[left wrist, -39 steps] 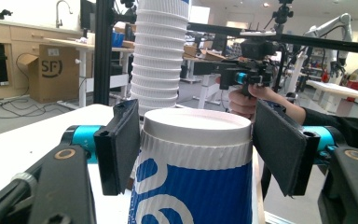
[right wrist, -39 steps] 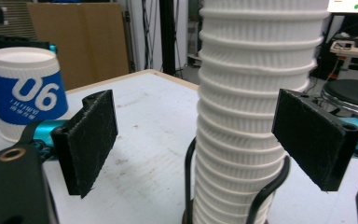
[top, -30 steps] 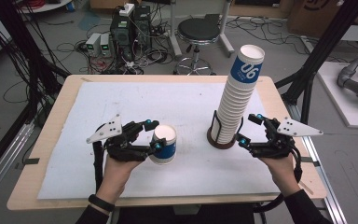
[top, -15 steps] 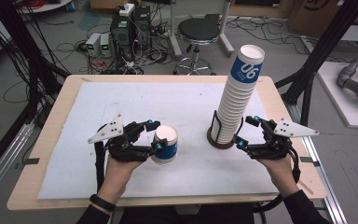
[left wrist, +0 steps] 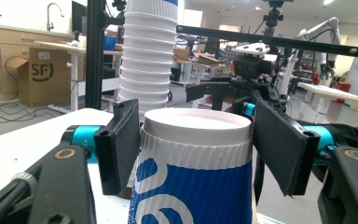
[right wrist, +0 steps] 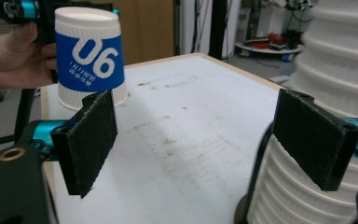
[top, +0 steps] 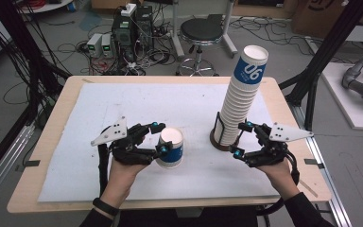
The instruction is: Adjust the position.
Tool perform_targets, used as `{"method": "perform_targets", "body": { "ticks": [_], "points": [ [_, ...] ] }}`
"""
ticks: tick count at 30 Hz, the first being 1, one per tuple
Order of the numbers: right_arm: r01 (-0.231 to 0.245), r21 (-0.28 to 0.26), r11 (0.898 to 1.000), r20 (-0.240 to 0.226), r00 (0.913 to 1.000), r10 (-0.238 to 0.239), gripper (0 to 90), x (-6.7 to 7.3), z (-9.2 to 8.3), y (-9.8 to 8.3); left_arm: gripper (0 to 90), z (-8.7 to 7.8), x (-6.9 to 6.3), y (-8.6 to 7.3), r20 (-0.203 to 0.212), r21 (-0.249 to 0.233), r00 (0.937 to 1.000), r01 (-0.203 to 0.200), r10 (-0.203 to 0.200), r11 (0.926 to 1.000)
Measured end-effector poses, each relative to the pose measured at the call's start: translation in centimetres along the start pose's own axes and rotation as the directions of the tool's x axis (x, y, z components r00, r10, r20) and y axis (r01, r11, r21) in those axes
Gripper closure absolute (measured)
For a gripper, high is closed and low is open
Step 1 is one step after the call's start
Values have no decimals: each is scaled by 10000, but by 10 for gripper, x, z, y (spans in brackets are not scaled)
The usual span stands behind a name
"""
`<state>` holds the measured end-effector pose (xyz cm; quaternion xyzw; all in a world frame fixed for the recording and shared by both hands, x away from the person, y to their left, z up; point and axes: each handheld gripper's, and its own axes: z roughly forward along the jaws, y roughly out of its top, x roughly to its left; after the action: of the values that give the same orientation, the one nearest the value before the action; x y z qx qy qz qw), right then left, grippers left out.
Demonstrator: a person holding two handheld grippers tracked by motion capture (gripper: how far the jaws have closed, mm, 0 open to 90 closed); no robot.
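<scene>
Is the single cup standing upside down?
Yes: in the high view the cup between the left gripper's pads has its closed white base on top and its wider rim toward the table.

Lower half of the blue-and-white cup [left wrist: 193, 172] cut off by the bottom edge in the left gripper view; top of the cup stack [left wrist: 149, 56] lost past the upper edge there. Stack's base [top: 221, 140] partly hidden behind the right gripper [top: 242, 140] in the high view.

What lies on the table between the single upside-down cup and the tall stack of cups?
Nothing: in the high view, only bare white mat separates the single cup from the stack.
</scene>
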<state>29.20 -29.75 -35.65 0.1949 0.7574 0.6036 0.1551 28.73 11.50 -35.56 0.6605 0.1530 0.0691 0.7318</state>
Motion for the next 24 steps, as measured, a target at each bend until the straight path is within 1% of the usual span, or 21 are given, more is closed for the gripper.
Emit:
{"method": "perform_targets", "body": {
  "ticks": [3,5,6,7,9,11,16,18,20,21,22,24],
  "points": [
    [7,222,9998,-386,9993,2,144,5,8,0,332,2,-1,1,93,-125,9999,51,-49,9999],
    [37,362,9993,-791,9969,-8,144,10,16,0,332,4,-3,1,111,-147,9999,51,-50,9999],
    [73,408,9991,-889,9960,-36,144,11,18,0,332,5,-4,1,136,-184,9999,77,-75,9998],
    [-70,459,9989,-1126,9936,122,144,14,22,-1,332,6,-4,1,161,-194,9998,74,-71,9998],
    [-214,474,9986,-1445,9891,280,144,16,28,-1,332,8,-5,0,233,-239,9997,95,-89,9997],
    [-227,566,9981,-1617,9863,316,144,19,34,-1,332,11,-6,0,255,-305,9996,111,-103,9995],
    [-129,693,9975,-1908,9813,259,143,29,47,-2,332,18,-8,-2,410,-244,9991,122,-112,9996],
    [-178,686,9975,-2022,9788,314,142,31,51,-2,332,20,-8,-3,458,-243,9989,129,-118,9996],
    [-339,807,9962,-2235,9733,513,142,32,56,-2,332,21,-9,-3,495,-224,9987,127,-116,9997],
    [-348,856,9957,-2227,9734,531,141,33,58,-3,332,22,-9,-3,505,-253,9986,154,-141,9996],
    [-358,951,9948,-2306,9714,570,138,34,60,-3,332,22,-9,-3,517,-259,9985,169,-155,9995],
    [-379,957,9947,-2300,9714,592,137,36,64,-3,332,22,-9,-3,539,-314,9984,203,-186,9993]
  ]
}}
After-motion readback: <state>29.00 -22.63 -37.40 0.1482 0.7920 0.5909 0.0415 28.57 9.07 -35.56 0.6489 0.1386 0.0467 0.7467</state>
